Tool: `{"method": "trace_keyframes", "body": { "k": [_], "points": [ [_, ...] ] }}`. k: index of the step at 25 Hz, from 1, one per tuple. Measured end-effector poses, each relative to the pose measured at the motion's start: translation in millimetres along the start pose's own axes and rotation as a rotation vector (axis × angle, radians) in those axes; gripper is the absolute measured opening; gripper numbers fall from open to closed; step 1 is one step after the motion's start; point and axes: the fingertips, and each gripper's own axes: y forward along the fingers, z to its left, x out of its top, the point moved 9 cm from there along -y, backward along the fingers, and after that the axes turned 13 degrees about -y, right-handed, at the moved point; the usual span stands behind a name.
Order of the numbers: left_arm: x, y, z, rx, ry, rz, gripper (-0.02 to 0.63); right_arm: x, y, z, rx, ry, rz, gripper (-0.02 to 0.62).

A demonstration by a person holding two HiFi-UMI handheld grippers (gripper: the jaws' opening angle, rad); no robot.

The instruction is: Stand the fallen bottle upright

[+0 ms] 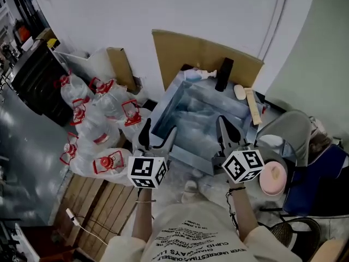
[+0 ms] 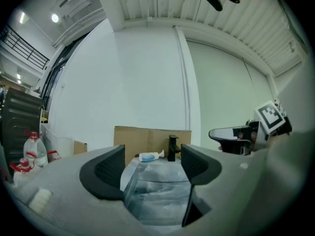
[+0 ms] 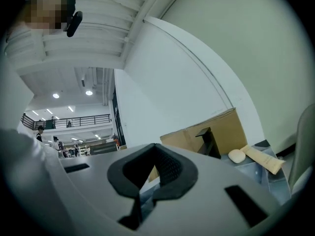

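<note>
Jaws spread on left gripper, whose view catches the bottle; seemingly closed on right gripper.

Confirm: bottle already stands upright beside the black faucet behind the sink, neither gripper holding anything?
Wrong on one point: the bottle lies on its side, not upright, as the head view shows. It is beside the black faucet behind the sink, and neither the left gripper nor the right gripper holds anything.
</note>
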Motion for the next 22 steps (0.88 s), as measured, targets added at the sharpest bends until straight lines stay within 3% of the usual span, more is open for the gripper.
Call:
{"method": "trace_keyframes", "body": {
  "k": [12,22],
  "points": [
    [-2,91,29,-0.027,-0.019,0.056,0.341,-18,78,-36,0.010,0.009,0.060,0.005],
    [-5,148,33,-0.068,0.011,0.109,0.341,-38,106,-56,0.015,0.038,0.101,0.005]
  ]
}}
